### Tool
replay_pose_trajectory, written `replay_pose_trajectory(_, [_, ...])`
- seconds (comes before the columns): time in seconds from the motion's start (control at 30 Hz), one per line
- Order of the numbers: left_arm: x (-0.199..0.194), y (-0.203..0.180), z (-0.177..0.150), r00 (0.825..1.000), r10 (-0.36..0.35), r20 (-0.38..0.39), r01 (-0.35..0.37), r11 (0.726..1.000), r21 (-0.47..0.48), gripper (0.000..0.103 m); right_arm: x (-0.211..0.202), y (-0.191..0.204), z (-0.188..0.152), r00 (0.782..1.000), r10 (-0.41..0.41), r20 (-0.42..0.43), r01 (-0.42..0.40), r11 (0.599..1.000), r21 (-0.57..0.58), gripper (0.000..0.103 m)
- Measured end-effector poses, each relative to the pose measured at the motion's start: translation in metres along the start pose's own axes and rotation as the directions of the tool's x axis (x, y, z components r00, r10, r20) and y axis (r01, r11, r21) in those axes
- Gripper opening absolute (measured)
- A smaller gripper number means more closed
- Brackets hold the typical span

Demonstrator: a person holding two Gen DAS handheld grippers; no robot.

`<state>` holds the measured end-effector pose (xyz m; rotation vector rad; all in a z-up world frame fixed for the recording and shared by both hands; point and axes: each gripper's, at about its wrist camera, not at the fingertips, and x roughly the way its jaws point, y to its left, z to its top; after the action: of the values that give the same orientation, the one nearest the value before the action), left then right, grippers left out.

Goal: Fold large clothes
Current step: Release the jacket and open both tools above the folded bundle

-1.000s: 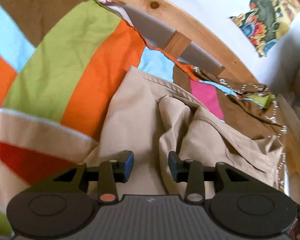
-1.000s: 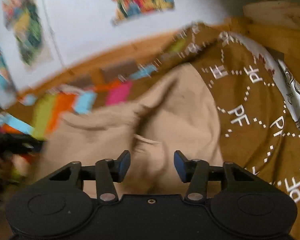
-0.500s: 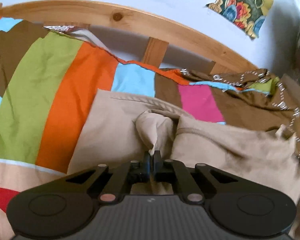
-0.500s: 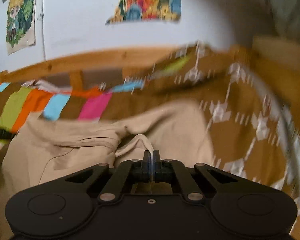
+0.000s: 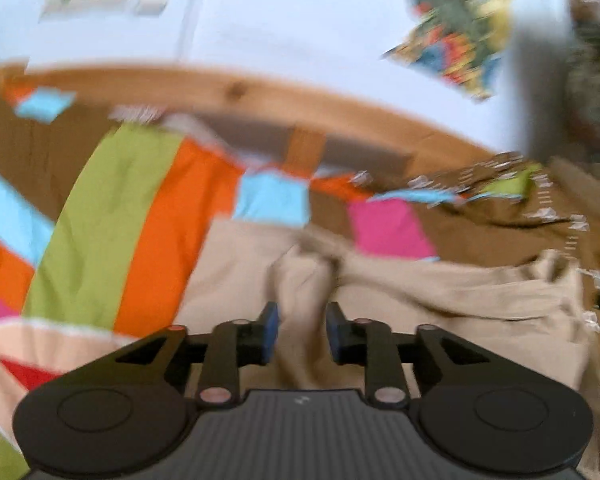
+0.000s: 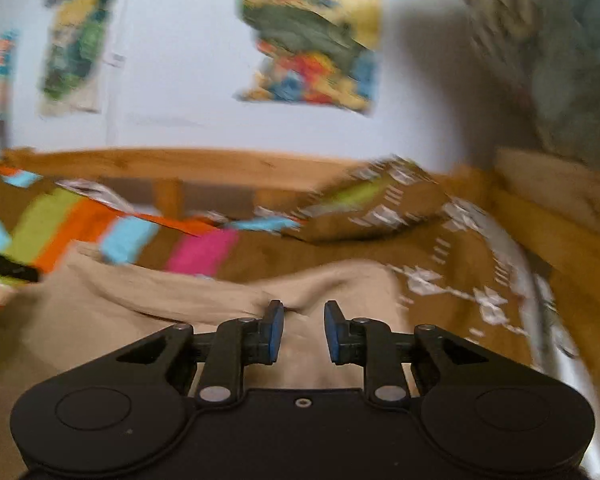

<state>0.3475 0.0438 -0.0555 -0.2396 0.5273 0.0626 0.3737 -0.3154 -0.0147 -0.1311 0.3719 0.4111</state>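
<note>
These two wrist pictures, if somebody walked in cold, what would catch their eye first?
Probably the striped bedspread, its lime, orange, blue and pink bands filling the left of the left wrist view. Next, the beige garment lying rumpled on it, straight ahead of the open left claw and under the open right claw. Above the wooden bed rail, bright posters hang on the pale wall.

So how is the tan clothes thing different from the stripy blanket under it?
The tan garment is one plain colour; the striped blanket has green, orange, blue and pink bands. The garment is bunched into ridges and folds, while the blanket lies mostly flat. The garment lies on top of the blanket, with the open left gripper and open right gripper over it. Both are soft cloth on the bed.
</note>
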Motion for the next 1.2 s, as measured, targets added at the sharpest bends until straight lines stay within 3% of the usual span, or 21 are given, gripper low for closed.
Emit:
replay_pose_trajectory(0.13, [0.004, -0.030, -0.009, 0.991, -0.126, -0.042, 0.129, 0.988, 0.088, 0.030, 0.023, 0.042, -0.007, 0.992, 0.109, -0.057, -0.115, 0.987, -0.111, 0.025])
replay_pose_trajectory(0.17, [0.011, -0.040, -0.015, 0.990, -0.118, -0.073, 0.127, 0.985, 0.121, 0.030, 0.030, 0.048, -0.010, 0.990, 0.115, -0.076, -0.124, 0.985, -0.122, 0.025])
replay_pose_trajectory(0.23, [0.032, -0.057, -0.027, 0.990, -0.036, -0.135, 0.064, 0.976, 0.207, 0.030, 0.052, 0.062, -0.023, 0.986, 0.089, -0.144, -0.112, 0.980, -0.165, 0.025])
replay_pose_trajectory(0.33, [0.062, -0.060, -0.042, 0.980, 0.033, -0.198, 0.016, 0.971, 0.239, 0.030, 0.078, 0.072, -0.041, 0.978, 0.030, -0.206, -0.082, 0.965, -0.248, 0.024])
replay_pose_trajectory(0.43, [0.070, -0.056, -0.045, 0.980, 0.027, -0.198, 0.019, 0.974, 0.225, 0.031, 0.080, 0.072, -0.045, 0.978, 0.029, -0.206, -0.082, 0.963, -0.255, 0.025])
replay_pose_trajectory(0.5, [0.064, -0.052, -0.041, 0.976, 0.010, -0.219, 0.035, 0.979, 0.199, 0.033, 0.064, 0.066, -0.042, 0.979, 0.052, -0.195, -0.091, 0.976, -0.197, 0.037])
replay_pose_trajectory(0.53, [0.060, -0.049, -0.040, 0.975, 0.000, -0.224, 0.043, 0.981, 0.187, 0.043, 0.057, 0.064, -0.041, 0.980, 0.062, -0.188, -0.095, 0.980, -0.175, 0.042])
replay_pose_trajectory(0.57, [0.054, -0.046, -0.040, 0.975, -0.007, -0.223, 0.047, 0.983, 0.175, 0.053, 0.045, 0.061, -0.040, 0.982, 0.077, -0.175, -0.104, 0.983, -0.150, 0.053])
replay_pose_trajectory(0.6, [0.045, -0.042, -0.039, 0.976, -0.011, -0.216, 0.048, 0.985, 0.165, 0.056, 0.033, 0.058, -0.040, 0.983, 0.086, -0.161, -0.108, 0.985, -0.137, 0.060])
replay_pose_trajectory(0.7, [0.018, -0.029, -0.038, 0.980, -0.017, -0.200, 0.050, 0.986, 0.160, 0.068, 0.003, 0.055, -0.040, 0.985, 0.080, -0.153, -0.102, 0.985, -0.139, 0.063])
replay_pose_trajectory(0.77, [-0.004, -0.023, -0.039, 0.980, -0.007, -0.198, 0.039, 0.986, 0.161, 0.083, -0.020, 0.055, -0.043, 0.982, 0.076, -0.175, -0.101, 0.985, -0.137, 0.066])
replay_pose_trajectory(0.97, [-0.082, -0.004, -0.049, 0.981, 0.009, -0.193, 0.027, 0.983, 0.182, 0.099, -0.092, 0.066, -0.055, 0.972, 0.058, -0.226, -0.076, 0.994, -0.076, 0.072])
replay_pose_trajectory(1.2, [-0.161, 0.016, -0.074, 0.956, 0.031, -0.290, 0.044, 0.968, 0.249, 0.102, -0.161, 0.101, -0.073, 0.954, 0.053, -0.297, -0.084, 0.992, -0.095, 0.085])
